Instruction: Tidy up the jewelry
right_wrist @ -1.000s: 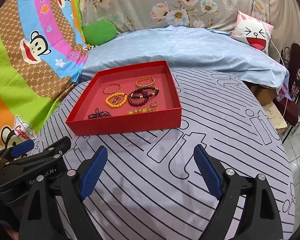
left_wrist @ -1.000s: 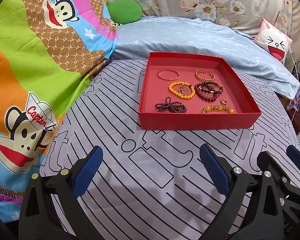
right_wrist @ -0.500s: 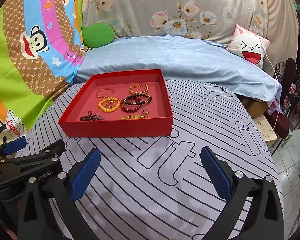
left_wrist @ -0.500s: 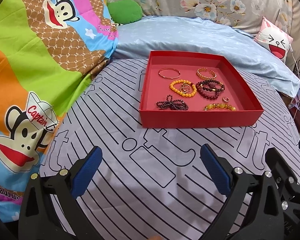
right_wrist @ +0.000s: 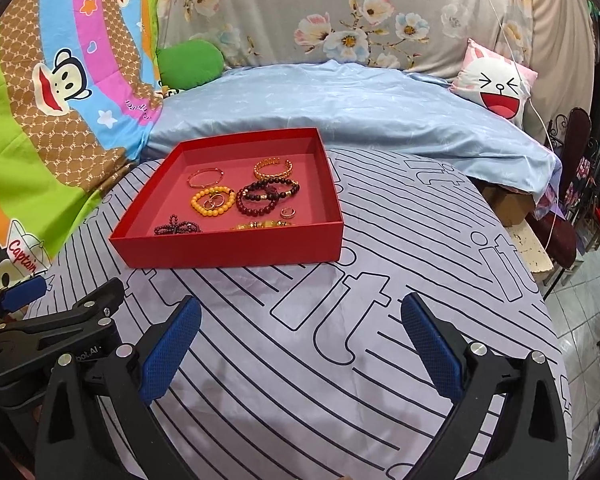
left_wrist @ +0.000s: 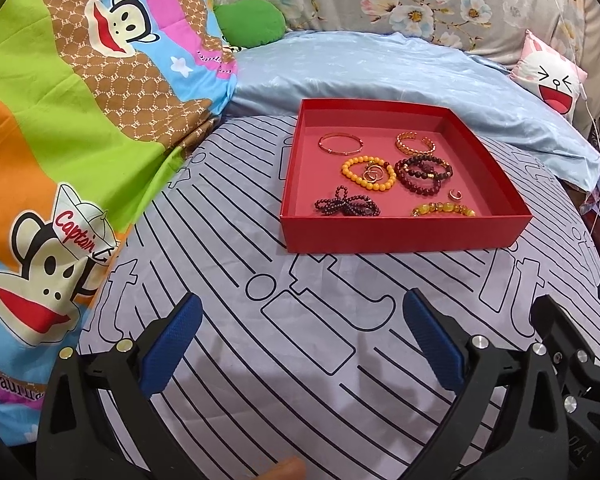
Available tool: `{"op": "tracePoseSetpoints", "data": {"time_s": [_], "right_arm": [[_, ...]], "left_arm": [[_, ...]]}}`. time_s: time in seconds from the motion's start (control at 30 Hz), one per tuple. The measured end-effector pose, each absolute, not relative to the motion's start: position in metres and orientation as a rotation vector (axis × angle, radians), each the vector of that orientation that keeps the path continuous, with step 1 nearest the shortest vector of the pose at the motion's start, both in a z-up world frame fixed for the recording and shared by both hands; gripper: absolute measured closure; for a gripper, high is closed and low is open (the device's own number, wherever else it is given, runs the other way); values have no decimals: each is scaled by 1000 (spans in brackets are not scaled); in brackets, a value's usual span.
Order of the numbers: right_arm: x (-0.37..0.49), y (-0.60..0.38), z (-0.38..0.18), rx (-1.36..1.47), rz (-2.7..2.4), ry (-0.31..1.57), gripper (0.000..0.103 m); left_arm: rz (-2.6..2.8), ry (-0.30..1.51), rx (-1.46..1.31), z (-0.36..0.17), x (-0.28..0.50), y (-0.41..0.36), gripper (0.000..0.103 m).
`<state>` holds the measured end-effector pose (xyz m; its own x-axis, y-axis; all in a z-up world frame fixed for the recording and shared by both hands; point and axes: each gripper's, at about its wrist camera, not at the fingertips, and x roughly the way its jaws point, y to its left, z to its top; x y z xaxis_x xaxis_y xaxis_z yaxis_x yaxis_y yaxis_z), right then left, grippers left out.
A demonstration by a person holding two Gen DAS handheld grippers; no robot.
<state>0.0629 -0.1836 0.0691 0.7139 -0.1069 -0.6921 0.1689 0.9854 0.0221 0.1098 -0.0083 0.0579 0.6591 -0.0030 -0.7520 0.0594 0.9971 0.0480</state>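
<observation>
Both grippers, left gripper (left_wrist: 300, 336) and right gripper (right_wrist: 298, 338), hang spread wide and empty over the striped cloth (right_wrist: 340, 340), short of the red tray (left_wrist: 404, 236), perhaps framing it. All the jewelry lies inside, orange bead bracelet (left_wrist: 367, 178) ringing small rings (left_wrist: 373, 174). From the right, the tray wall half-hides the yellow bracelet (right_wrist: 260, 225).

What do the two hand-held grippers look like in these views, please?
Both look alike. The left hand-held gripper and the right hand-held gripper each have two black plastic arms with triangular cut-outs and silver screw heads, ending in blue textured pads. The left one's body carries partly readable white lettering in the right wrist view. No cables or sleeves show.
</observation>
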Motion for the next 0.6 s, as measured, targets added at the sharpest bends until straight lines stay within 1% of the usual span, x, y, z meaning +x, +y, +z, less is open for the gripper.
{"op": "tracePoseSetpoints", "data": {"time_s": [0.6], "right_arm": [[63, -184, 66, 82, -159, 765, 6]], "left_arm": [[-23, 844, 60, 55, 109, -7, 7]]}}
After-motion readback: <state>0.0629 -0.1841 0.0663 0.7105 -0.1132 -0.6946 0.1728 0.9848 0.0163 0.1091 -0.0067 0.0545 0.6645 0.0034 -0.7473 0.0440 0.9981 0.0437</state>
